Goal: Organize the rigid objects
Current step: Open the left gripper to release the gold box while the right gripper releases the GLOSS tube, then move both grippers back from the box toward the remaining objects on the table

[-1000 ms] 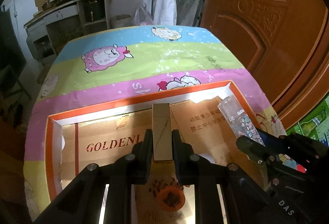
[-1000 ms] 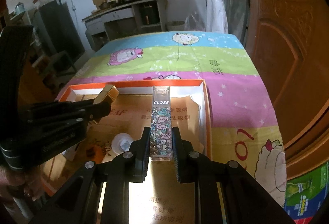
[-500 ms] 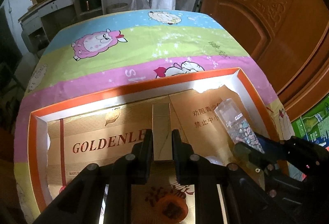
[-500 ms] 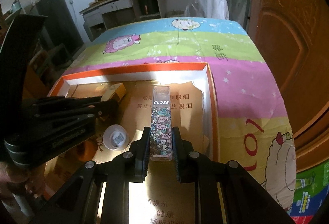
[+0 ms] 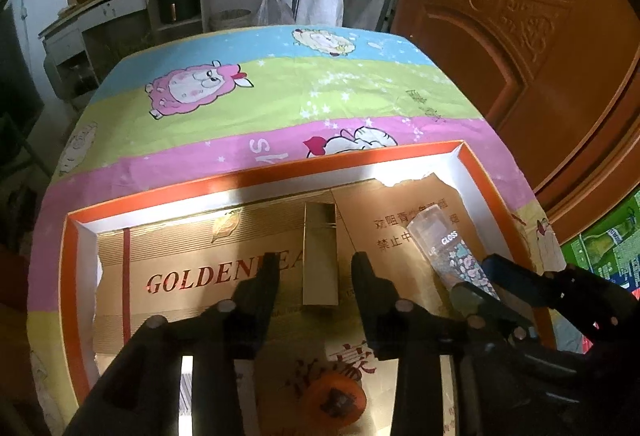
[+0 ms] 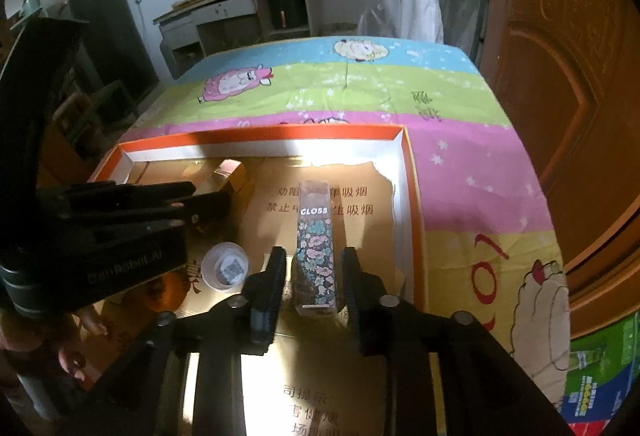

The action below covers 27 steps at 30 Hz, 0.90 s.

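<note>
Both claws have just let go. Half a second back the left claw [image 5: 315, 268] was clamped on the gold box [image 5: 320, 254] and the right claw [image 6: 313, 264] on the floral lip gloss box [image 6: 316, 248]; now each pair of jaws stands spread, with a clear gap on both sides of its box. Each box seems to rest on the gold card lining of the orange-rimmed tray [image 5: 256, 172] rather than hang from a grip.

The gold box lies towards the tray's far edge, roughly mid-way along it. The gloss box lies nearer the tray's right edge, pointing at the far rim. The two are well apart and roughly parallel. A small clear cup [image 6: 225, 268] with a QR code inside sits on the lining between the claws, nearer the front.

To my eye this pair is placed, and the natural next step is for both claws to back straight out without nudging the boxes.

Writing: "GLOSS" in white on the floral box, with "LIP" beside it in the left view; "GOLDEN…" in red on the lining, its end hidden by the claw; Chinese print too, partly covered, some of it a smoking warning. The left claw's body [image 6: 96, 236] bears a faint logo I cannot make out.
</note>
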Tool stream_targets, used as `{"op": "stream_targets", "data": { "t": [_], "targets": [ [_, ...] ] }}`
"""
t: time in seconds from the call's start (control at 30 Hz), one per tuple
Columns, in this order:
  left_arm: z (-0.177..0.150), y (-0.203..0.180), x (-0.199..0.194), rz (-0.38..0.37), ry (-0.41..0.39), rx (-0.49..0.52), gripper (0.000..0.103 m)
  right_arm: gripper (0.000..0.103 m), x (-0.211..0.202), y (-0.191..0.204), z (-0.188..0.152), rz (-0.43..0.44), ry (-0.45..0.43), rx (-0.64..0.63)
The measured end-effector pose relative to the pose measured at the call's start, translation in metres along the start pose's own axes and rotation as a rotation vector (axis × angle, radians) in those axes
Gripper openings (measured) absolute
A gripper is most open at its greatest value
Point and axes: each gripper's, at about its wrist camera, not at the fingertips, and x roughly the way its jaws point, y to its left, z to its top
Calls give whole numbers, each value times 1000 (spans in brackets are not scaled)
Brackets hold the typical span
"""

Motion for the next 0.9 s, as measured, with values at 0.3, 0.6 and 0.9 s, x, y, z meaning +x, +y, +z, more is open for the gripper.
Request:
{"op": "stream_targets", "data": {
  "t": [0.3,0.6,0.9],
  "targets": [
    [-6,-2,-35,4,-58,-10,38,32,-25,2,-6,-3,-22,21],
    [-38,5,-83,-10,-108,-43,38,32,-62,13,-22,-5,-50,24],
    [-72,16,-125,-6,-141,-82,38,32,-99,35,-40,-13,-81,-2]
  ]
}}
